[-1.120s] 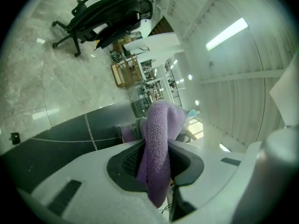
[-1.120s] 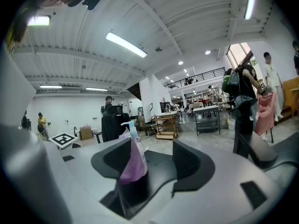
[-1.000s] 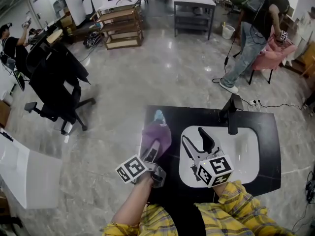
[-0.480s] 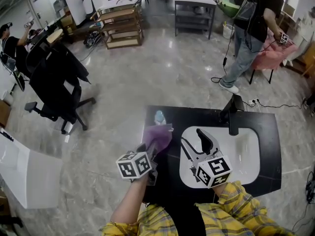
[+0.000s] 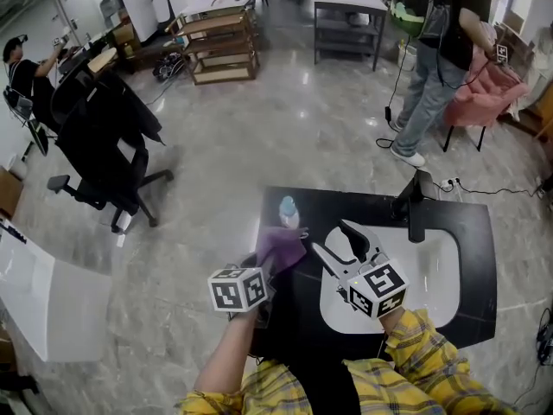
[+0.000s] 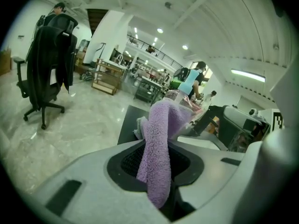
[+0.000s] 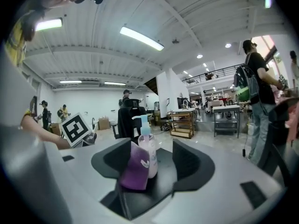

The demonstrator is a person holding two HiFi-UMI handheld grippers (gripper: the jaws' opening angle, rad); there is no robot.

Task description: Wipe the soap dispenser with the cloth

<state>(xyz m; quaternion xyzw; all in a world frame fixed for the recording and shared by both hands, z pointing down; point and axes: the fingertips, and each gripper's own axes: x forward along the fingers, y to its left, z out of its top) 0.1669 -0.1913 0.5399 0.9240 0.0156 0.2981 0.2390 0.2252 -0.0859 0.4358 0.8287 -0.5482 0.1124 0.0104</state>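
The left gripper [image 6: 159, 161] is shut tight on a soft purple cloth [image 5: 281, 247]. The cloth sits just beside a clear pink soap bottle with a blue pump [image 5: 288, 207]. The bottle stands on the black counter [image 5: 467, 232], left of the white sink [image 5: 432, 271]. The right gripper [image 5: 332, 237] hovers over the sink's edge. Its jaws are wide apart and hold nothing.

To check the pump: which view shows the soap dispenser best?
The right gripper view: the soap dispenser is close, pump clear. Head view shows it small; in the left gripper view the cloth mostly hides it.
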